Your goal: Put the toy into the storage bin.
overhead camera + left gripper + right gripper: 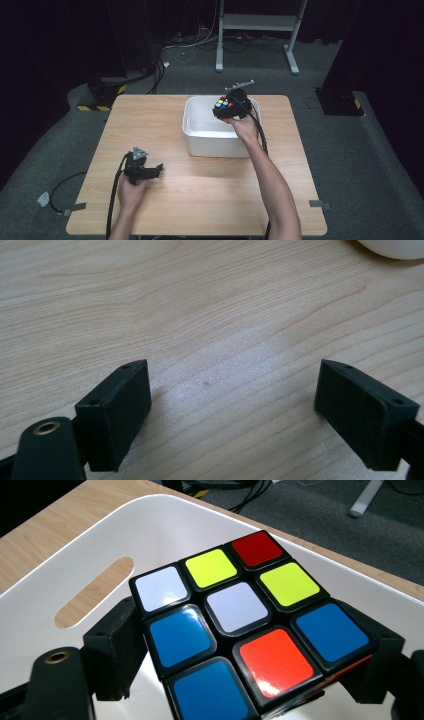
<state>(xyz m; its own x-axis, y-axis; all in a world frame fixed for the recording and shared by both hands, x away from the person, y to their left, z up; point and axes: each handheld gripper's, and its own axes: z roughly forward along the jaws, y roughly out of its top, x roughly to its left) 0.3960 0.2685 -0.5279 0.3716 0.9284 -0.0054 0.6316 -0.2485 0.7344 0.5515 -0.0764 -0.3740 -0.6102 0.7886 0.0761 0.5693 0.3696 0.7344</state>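
cube [235, 630]: near corner cut off by bottom edge, sides under jaws hidden | white bin [395, 246]: just a sliver at top edge | bin floor beneath cube hidden

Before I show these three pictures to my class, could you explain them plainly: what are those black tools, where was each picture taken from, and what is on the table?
A person sits at a wooden table with a hand-held two-jaw gripper in each hand. The high view looks down from above; the other two pictures come from cameras riding on the grippers. The left gripper rests low over bare wood, jaws open and holding nothing. The right gripper clamps a puzzle cube with coloured squares, holding it over a white tub.
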